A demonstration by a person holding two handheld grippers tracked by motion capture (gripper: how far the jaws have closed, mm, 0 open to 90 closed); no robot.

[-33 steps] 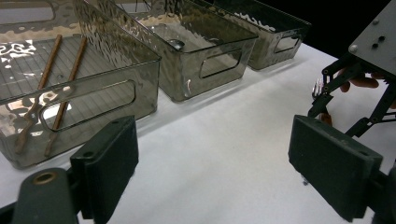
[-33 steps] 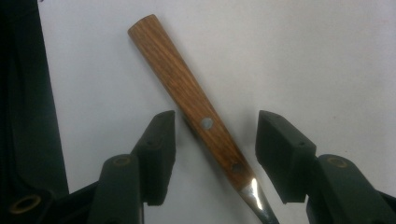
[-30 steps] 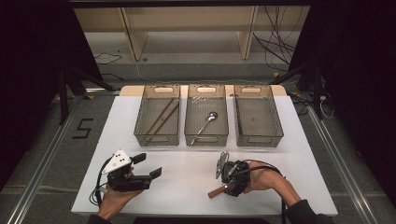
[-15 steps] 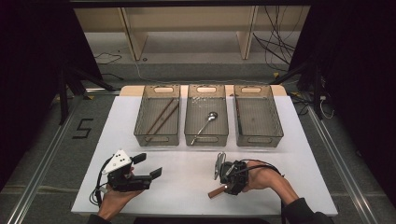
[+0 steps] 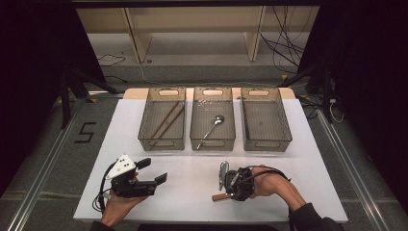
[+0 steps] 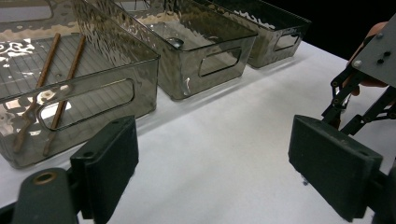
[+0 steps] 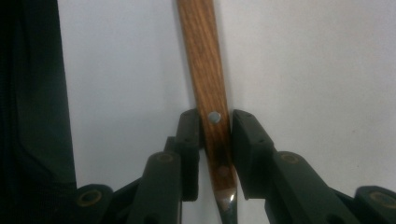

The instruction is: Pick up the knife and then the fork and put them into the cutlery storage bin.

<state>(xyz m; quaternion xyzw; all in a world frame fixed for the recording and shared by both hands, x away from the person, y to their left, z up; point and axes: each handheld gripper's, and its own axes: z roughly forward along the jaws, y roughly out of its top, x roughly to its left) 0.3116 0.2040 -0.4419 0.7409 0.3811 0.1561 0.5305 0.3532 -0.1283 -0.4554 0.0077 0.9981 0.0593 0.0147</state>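
I am sitting at a white tabletop (image 5: pixel 192 192) with a claw in each hand, sorting cutlery into three smoky clear bins that stand in a row at the far side.

My right claw (image 7: pixel 215 140) has just been closing, and its two black pads are now pressing on both sides of a wooden handle (image 7: pixel 205 70) with metal rivets. The handle belongs to a utensil lying flat on the tabletop near my edge; a bit of shiny metal is showing where the wood ends, but I cannot tell what kind of utensil it is. In the high view the same handle (image 5: pixel 219 197) is sticking out to the left of my right claw (image 5: pixel 230 185).

My left claw (image 5: pixel 154 172) is resting idle near the front left, jaws standing wide apart with nothing between them.

The left bin (image 5: pixel 162 126) is already holding two brown chopsticks (image 5: pixel 166 121). The middle bin (image 5: pixel 212 125) is holding a metal spoon (image 5: pixel 211 127). The right bin (image 5: pixel 265 126) is looking nearly bare, with perhaps one thin thing along its left wall.

I am judging the sorting to be well along: the grasp is made, while lifting the utensil, carrying it to a bin and releasing it are still remaining.
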